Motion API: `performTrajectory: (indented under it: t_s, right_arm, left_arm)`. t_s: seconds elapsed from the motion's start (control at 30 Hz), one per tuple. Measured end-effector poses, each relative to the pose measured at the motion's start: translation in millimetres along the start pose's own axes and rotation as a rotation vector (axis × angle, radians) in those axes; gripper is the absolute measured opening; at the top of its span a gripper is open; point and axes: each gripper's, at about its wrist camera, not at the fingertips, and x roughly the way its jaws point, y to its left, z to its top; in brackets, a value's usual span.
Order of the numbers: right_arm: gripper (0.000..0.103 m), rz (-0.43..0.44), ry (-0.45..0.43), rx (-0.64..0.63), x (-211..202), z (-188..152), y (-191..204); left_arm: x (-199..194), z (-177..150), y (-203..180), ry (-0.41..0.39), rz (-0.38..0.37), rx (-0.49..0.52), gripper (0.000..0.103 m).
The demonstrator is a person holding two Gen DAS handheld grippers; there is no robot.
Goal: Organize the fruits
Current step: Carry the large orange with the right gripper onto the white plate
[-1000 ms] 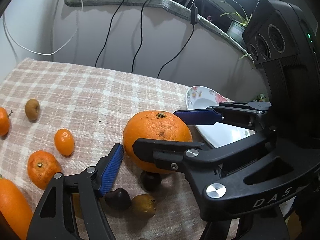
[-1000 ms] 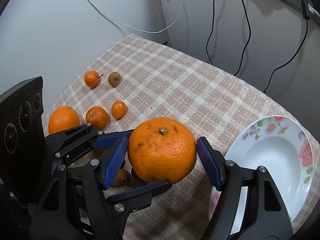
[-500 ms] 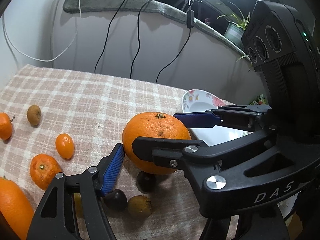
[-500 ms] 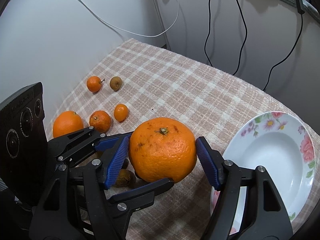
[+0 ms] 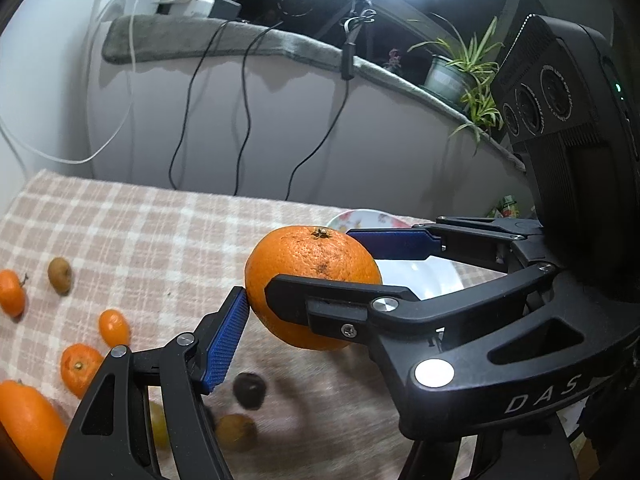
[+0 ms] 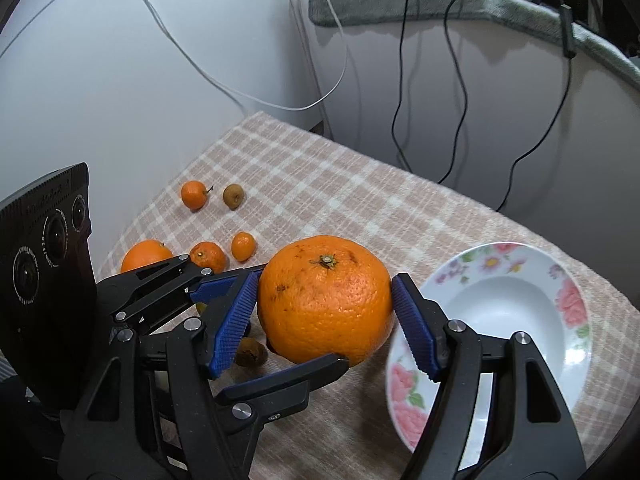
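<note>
Left wrist view: the large orange hangs clear of the checked cloth, stem up. The right gripper is clamped across it, and the left gripper has one blue pad touching its left flank; whether the left one squeezes, I cannot tell. The flowered plate peeks out to the far right, behind the fruit. Right wrist view: both pads press the round orange, and the plate sits just to its right, so I judge a short swing right. On the cloth to the left lie one medium orange, two tangerines, one kumquat and at least three small brown fruits.
</note>
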Motion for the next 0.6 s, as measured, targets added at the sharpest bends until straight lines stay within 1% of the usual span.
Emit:
performTrajectory:
  t_s: [0.3,0.6]
  right_arm:
    - [0.072,-0.058,-0.031,0.043,-23.8,-8.7,-35.9]
    - [0.072,-0.097,-0.036,0.113,-30.8,-21.8,-79.1]
  left_arm:
    - [24.4,12.8,-32.6,0.019,-0.055,0.023,0.068]
    - [55.5,17.6,-62.1,0.065,-0.094,0.053,0.068]
